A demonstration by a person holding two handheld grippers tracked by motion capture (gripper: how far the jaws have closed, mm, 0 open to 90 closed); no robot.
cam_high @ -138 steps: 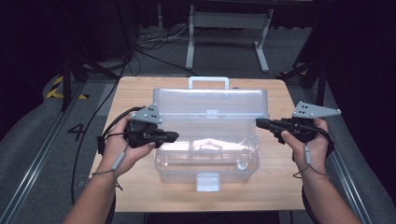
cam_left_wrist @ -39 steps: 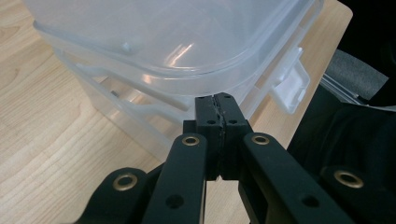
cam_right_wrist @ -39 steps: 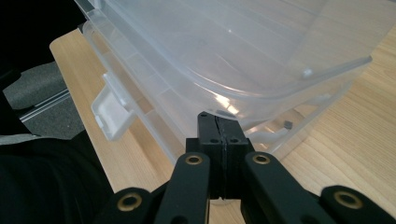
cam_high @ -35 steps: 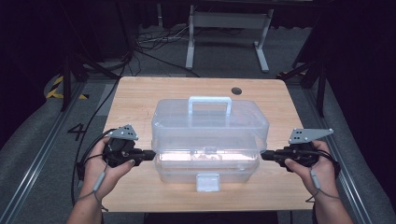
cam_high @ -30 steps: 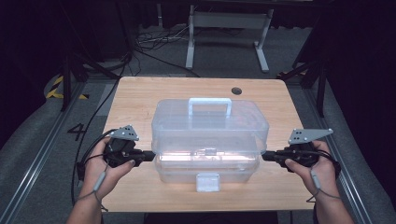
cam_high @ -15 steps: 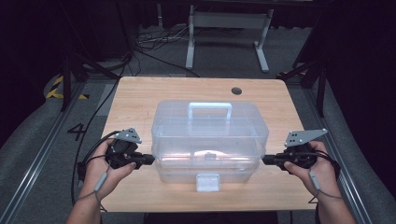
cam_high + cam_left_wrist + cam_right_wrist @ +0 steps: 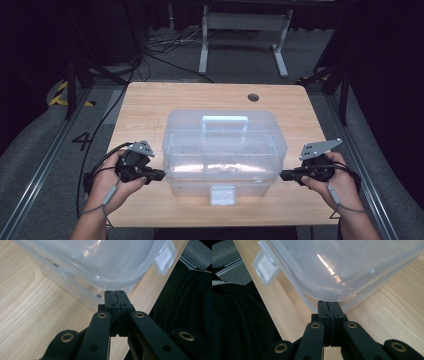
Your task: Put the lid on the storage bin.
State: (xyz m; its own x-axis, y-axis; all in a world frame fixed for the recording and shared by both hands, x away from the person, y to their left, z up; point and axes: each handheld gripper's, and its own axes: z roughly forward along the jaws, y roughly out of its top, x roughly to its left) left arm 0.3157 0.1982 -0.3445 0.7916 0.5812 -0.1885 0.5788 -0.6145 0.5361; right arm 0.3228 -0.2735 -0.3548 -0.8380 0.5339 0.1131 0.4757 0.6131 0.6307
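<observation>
Clear plastic box (image 7: 224,150) sat near the middle of the wooden surface (image 7: 150,107), toward the person's edge, lid down over the base. White handle (image 7: 224,121) lay flat on the lid's top. White latch (image 7: 222,195) hung at the middle of the front wall, facing the person.

Left gripper (image 7: 159,174) was held level at the box's left end, jaws pressed together with nothing between them. Tips sat right at the seam where the lid's rim overhung the base. In the left gripper view the clenched tips (image 7: 116,295) ended just under the rounded corner of the lid rim (image 7: 120,282); whether they touched it could not be made out. The latch (image 7: 163,260) showed at the upper right of that view.

Right gripper (image 7: 284,175) mirrored it at the box's right end, also level, jaws clenched on nothing. In the right gripper view the tips (image 7: 328,304) stood just below the lid's rim (image 7: 322,293), at or nearly at contact. The latch (image 7: 265,268) showed at the upper left there.

Both hands gripped the tool bodies from beneath, left hand (image 7: 112,187) and right hand (image 7: 336,180) low over the near edge of the surface. Grey three-cornered plates rose from each gripper. Cables trailed back along the wrists.

Small dark hole (image 7: 253,97) sat in the surface beyond the box, well apart from it. Metal stand legs (image 7: 240,37) and loose cables lay on the floor past the far edge.
</observation>
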